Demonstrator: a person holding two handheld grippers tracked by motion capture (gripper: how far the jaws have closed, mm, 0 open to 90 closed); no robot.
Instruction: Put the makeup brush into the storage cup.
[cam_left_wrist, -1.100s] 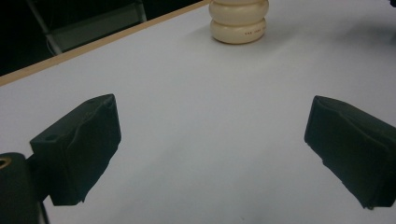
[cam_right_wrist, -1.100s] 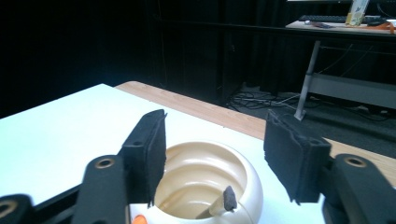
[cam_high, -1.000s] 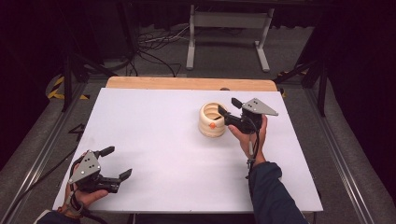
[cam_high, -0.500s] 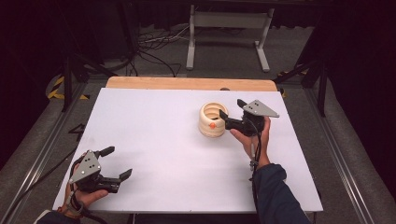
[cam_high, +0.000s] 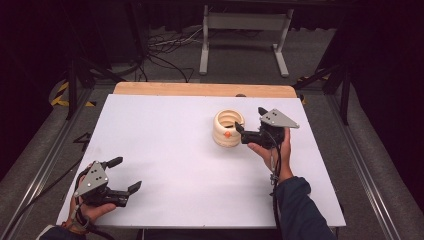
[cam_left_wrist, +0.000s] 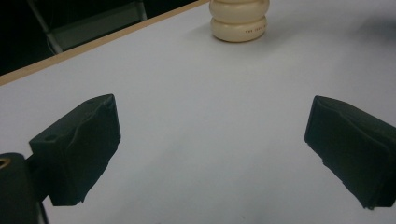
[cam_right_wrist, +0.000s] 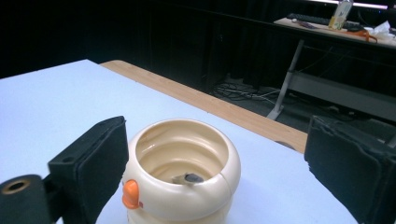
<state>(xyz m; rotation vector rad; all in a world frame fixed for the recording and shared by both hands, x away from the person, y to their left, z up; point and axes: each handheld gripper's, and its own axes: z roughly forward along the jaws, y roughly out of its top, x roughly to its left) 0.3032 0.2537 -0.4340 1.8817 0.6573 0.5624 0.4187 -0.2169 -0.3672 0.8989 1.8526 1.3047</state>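
The right gripper (cam_high: 239, 131) was held wide open beside the cream pot (cam_high: 228, 128), ready to grab it. The left gripper (cam_high: 125, 176) was rested open and empty, out of the way.

A recording lab or studio, set up for one table: a white-topped work table (cam_high: 200, 150) with a bare wooden strip (cam_high: 200, 89) along its far edge stands on grey carpet, ringed by darkness and black drapes. Behind the table, loose cables (cam_high: 165, 47) trail across the floor beside the grey metal legs of a stand (cam_high: 242, 30). Metal rails (cam_high: 45, 155) run along the floor to the table's left. Far beyond the table, a lit desk (cam_right_wrist: 336, 23) holds office clutter.
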